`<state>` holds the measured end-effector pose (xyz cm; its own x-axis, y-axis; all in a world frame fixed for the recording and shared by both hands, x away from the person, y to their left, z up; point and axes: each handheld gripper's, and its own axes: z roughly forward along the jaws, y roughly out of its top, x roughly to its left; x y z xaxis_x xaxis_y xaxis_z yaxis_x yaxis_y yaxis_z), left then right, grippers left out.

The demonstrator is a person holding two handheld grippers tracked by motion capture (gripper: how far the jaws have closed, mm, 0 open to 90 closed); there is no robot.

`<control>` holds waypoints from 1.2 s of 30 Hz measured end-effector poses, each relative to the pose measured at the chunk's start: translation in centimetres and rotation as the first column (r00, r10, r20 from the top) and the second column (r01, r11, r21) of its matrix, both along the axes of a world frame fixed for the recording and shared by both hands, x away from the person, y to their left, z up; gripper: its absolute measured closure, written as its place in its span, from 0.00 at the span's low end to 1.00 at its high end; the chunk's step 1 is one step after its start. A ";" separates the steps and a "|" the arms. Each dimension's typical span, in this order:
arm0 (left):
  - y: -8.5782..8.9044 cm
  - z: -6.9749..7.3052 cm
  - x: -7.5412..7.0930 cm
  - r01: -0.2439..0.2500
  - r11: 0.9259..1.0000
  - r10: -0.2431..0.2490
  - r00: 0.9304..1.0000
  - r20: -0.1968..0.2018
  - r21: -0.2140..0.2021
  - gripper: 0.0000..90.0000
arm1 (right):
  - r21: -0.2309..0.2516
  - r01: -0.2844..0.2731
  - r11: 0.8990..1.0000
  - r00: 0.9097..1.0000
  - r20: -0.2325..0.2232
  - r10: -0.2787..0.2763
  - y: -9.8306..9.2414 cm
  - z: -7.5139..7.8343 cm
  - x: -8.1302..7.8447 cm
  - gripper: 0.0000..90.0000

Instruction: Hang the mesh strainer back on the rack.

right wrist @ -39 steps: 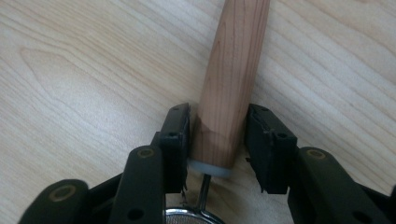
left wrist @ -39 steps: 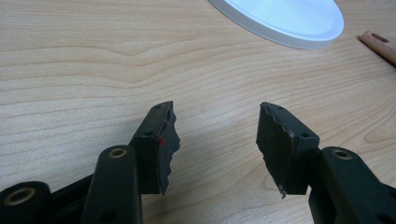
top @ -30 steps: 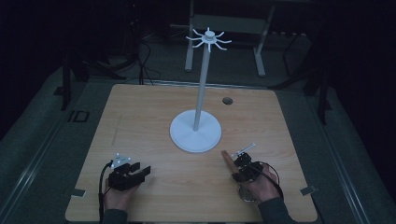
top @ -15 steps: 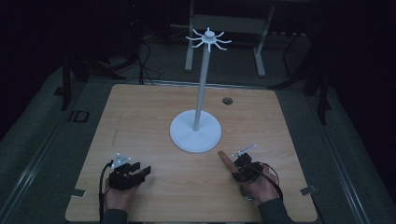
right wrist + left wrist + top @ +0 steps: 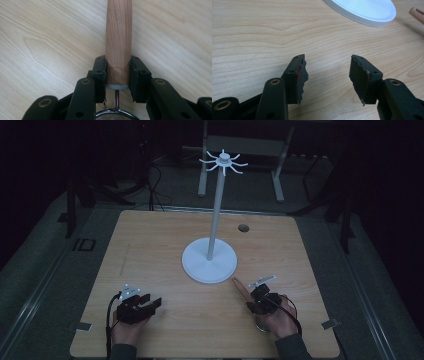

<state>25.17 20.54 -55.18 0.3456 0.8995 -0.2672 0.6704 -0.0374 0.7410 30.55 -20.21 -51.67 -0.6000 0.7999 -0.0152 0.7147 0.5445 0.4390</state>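
Right gripper view gives me what the high view blurs: my right gripper (image 5: 117, 72) clamps a wooden handle (image 5: 118, 37), mesh strainer (image 5: 116, 115) behind. My left gripper (image 5: 325, 75) gapes empty near the white stand base (image 5: 364, 11).

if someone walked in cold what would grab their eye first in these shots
Probably the tall white stand with hooked arms on top, upright near the middle of the wooden table. Next, the right gripper at the near right, shut on a wooden handle with a metal mesh strainer below it. The left gripper sits open at the near left.
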 end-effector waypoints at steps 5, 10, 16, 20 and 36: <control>0.0 0.0 0.0 -0.001 1.000 0.001 1.000 0.001 0.000 0.52 | 0.032 -0.002 0.999 0.999 0.051 0.000 0.1 0.4 0.0 0.77; 0.0 0.0 0.0 -0.002 1.000 0.002 1.000 0.002 0.000 0.52 | 0.047 -0.008 0.999 0.997 0.079 0.004 0.4 0.8 0.0 0.77; 0.0 0.0 0.0 -0.004 1.000 0.004 1.000 0.004 -0.004 0.52 | 0.064 -0.009 0.998 0.994 0.106 0.002 0.7 1.1 0.0 0.77; 0.0 0.0 0.0 -0.004 1.000 0.004 1.000 0.004 -0.004 0.52 | 0.080 -0.008 0.997 0.992 0.127 -0.002 0.9 1.2 0.0 0.77; 0.0 0.0 0.0 -0.003 1.000 0.003 1.000 0.005 -0.003 0.52 | 0.139 -0.021 0.990 0.982 0.189 -0.006 1.7 2.2 0.2 0.77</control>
